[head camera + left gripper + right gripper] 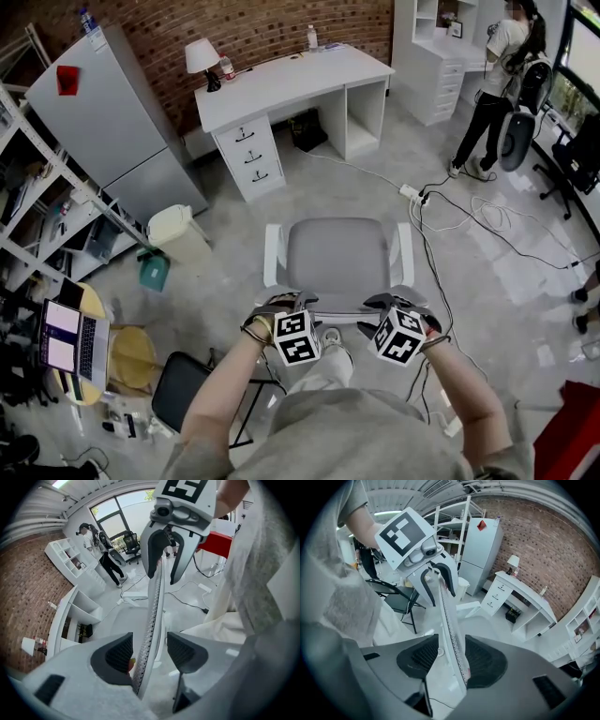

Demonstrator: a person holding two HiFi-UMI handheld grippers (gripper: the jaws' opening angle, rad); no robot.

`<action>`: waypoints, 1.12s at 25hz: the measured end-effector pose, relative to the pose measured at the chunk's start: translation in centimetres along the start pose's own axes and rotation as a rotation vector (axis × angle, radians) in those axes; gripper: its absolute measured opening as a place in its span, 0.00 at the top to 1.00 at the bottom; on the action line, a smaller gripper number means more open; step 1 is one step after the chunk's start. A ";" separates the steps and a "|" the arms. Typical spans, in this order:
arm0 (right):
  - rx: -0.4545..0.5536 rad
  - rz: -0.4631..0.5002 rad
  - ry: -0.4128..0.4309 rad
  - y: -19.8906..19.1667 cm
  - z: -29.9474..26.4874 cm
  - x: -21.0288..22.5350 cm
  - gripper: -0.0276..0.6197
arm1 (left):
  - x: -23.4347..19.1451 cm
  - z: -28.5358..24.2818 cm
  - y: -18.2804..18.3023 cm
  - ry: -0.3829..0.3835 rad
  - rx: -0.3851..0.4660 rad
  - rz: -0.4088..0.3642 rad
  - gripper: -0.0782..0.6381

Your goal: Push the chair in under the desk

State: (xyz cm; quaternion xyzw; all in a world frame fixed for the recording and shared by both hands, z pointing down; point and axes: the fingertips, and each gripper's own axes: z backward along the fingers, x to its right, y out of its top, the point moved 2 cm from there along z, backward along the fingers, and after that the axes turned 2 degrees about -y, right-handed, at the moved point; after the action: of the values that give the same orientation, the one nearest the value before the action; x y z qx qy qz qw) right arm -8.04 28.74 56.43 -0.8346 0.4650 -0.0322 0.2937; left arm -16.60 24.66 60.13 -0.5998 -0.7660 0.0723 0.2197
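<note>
A chair with a grey seat [337, 262] and white armrests stands on the floor in front of me, facing the white desk [291, 80] and a good way short of it. Both grippers sit on the top edge of its backrest [342, 312]. My left gripper [286, 302] is shut on the thin mesh backrest [152, 620], which runs between its dark pads [117, 653]. My right gripper [389, 302] is shut on the same backrest [447, 616] further right, with the edge pinched between its pads [485, 660]. The desk's kneehole [314, 122] is open, with a dark bag in it.
A drawer unit [248, 155] forms the desk's left side. A pale bin [176, 232] stands left of the chair, and a black folding chair [183, 389] is by my left leg. A power strip and cables [412, 195] lie to the right. A person [497, 75] stands far right.
</note>
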 end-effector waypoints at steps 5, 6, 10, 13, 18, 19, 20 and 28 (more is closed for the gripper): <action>-0.047 0.086 -0.008 -0.1 -1.0 0.2 0.71 | -0.2 -0.7 -0.4 -0.014 -0.025 -0.014 0.57; -0.051 0.092 -0.005 -0.1 -1.2 0.2 0.71 | -0.2 -0.8 -0.4 -0.016 -0.030 -0.018 0.57; -0.055 0.087 0.010 -0.2 -1.7 0.1 0.71 | -0.3 -1.1 -0.5 -0.023 -0.045 -0.035 0.58; -0.065 0.090 0.016 -0.2 -2.2 0.3 0.71 | -0.5 -1.5 -0.6 -0.028 -0.053 -0.042 0.58; -0.074 0.065 0.041 -0.3 -2.8 0.6 0.71 | -0.6 -2.3 -1.0 -0.046 -0.075 -0.056 0.59; -0.076 0.060 0.046 -0.4 -3.0 0.6 0.71 | -0.7 -2.5 -1.1 -0.049 -0.079 -0.059 0.60; -0.079 0.060 0.049 -0.6 -3.1 0.7 0.71 | -0.7 -2.7 -1.1 -0.052 -0.083 -0.063 0.60; -0.118 0.098 0.062 -1.4 -4.6 0.3 0.71 | -0.4 -4.0 -1.8 -0.073 -0.115 -0.082 0.62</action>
State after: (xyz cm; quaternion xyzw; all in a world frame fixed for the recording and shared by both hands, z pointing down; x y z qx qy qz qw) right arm -8.35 26.93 60.90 -0.8254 0.5151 -0.0161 0.2307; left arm -16.41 23.16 64.22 -0.5767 -0.8002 0.0411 0.1597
